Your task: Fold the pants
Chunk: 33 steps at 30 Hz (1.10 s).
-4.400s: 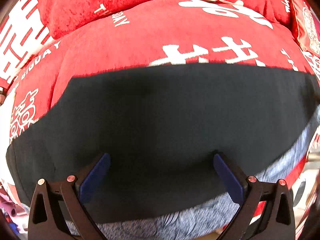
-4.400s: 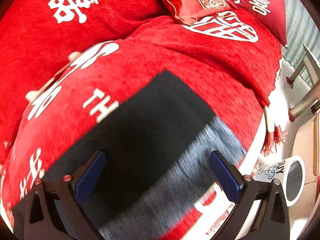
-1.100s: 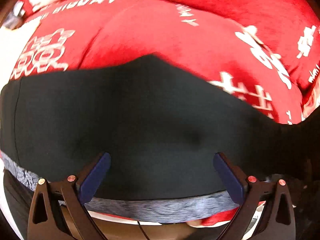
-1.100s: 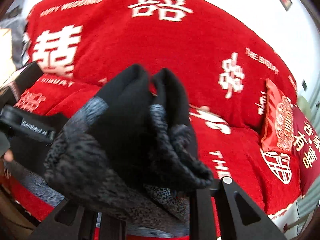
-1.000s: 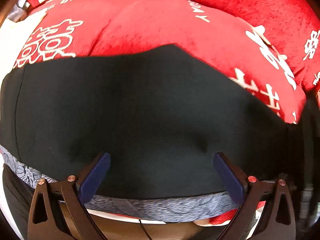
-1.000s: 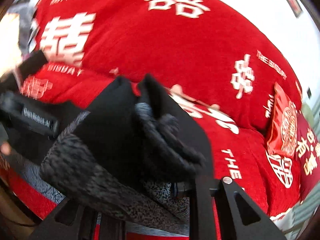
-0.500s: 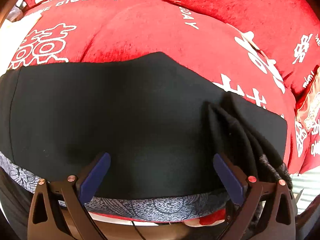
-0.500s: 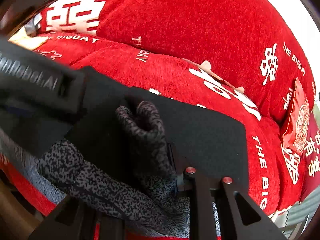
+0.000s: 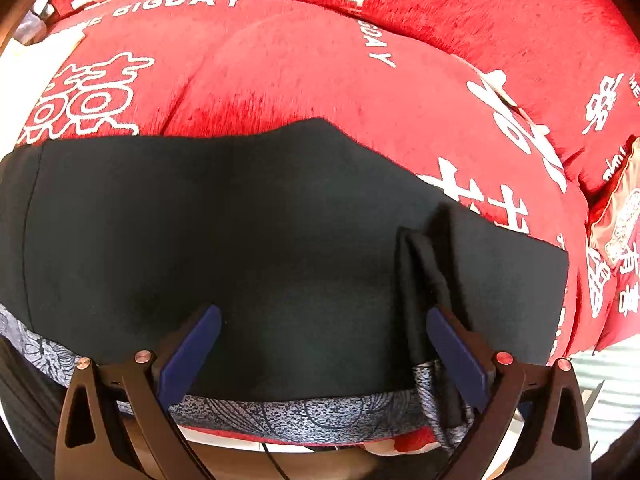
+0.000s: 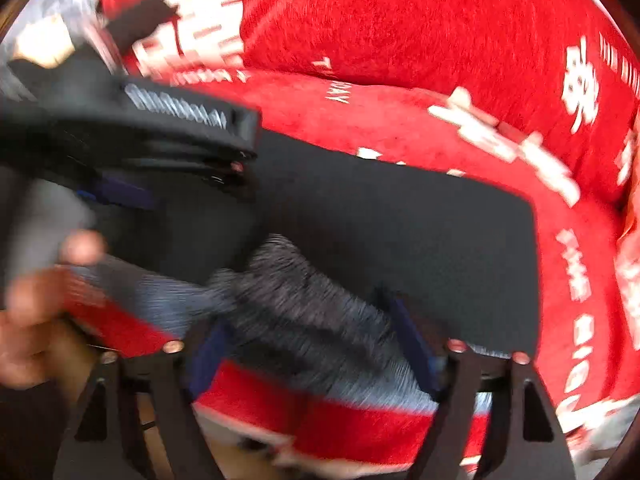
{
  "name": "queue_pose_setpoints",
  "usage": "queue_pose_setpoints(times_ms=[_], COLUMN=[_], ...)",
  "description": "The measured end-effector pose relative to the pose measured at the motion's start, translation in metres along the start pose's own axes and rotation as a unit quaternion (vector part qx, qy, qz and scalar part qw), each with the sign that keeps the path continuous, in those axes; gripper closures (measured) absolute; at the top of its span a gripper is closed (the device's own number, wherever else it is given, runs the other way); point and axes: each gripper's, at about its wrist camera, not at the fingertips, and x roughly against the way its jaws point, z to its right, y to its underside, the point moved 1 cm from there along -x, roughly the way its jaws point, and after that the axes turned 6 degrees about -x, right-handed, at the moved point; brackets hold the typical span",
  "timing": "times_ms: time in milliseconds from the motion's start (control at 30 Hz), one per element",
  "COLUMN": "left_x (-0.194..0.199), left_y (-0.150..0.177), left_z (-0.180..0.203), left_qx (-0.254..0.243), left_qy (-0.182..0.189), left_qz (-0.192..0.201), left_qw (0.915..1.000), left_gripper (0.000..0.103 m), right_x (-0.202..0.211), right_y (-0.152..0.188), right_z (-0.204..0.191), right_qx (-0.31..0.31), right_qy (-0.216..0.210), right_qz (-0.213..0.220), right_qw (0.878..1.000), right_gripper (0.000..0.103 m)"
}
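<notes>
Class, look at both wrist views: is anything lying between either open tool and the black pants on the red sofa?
Nothing visible: the pants lie directly under the left tool and the right tool.

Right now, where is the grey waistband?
In the left wrist view, the grey waistband runs along the pants' near edge, at the red sofa's front.

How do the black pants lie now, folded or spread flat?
Partly folded: the black pants lie flat on the red sofa cover, with one end doubled over into bunched layers on the right.
</notes>
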Motion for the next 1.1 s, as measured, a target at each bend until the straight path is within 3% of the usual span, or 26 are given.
queue_pose_setpoints(times_ms=[200, 300, 367, 467, 567, 733, 900, 967, 1100], left_x=[0.010, 0.015, 0.006, -0.013, -0.031, -0.034, -0.034, -0.033, -0.035], left_y=[-0.003, -0.002, 0.001, 0.014, 0.029, 0.038, 0.037, 0.039, 0.037], left_z=[0.033, 0.046, 0.056, 0.068, 0.064, 0.059, 0.058, 0.058, 0.058], left_qx=[-0.041, -0.057, -0.067, -0.096, -0.108, -0.119, -0.114, -0.116, -0.115], left_qy=[0.001, 0.005, 0.008, -0.017, -0.054, -0.053, -0.058, -0.061, -0.058], left_qz=[0.013, 0.021, 0.007, -0.016, -0.043, -0.034, -0.030, -0.028, -0.028], left_qw=[0.9991, 0.9982, 0.9977, 0.9951, 0.9918, 0.9910, 0.9914, 0.9910, 0.9913], left_gripper=[0.000, 0.000, 0.000, 0.000, 0.000, 0.000, 0.000, 0.000, 0.000], right_x=[0.029, 0.031, 0.019, -0.008, -0.013, -0.006, 0.007, 0.003, -0.021], right_y=[-0.011, -0.013, -0.008, 0.003, 0.018, 0.022, -0.011, -0.032, -0.068], right_z=[0.080, 0.113, 0.118, 0.117, 0.108, 0.108, 0.140, 0.151, 0.146], right_qx=[-0.103, -0.159, -0.165, -0.158, -0.128, -0.101, -0.153, -0.168, -0.138], right_qy=[0.047, 0.041, 0.053, 0.073, 0.095, 0.082, 0.087, 0.066, 0.038], right_qz=[0.025, 0.024, 0.008, -0.041, -0.044, -0.049, -0.018, -0.010, -0.021], right_qw=[0.993, 0.986, 0.985, 0.984, 0.986, 0.990, 0.984, 0.984, 0.990], right_gripper=[0.019, 0.019, 0.019, 0.019, 0.018, 0.018, 0.017, 0.017, 0.020])
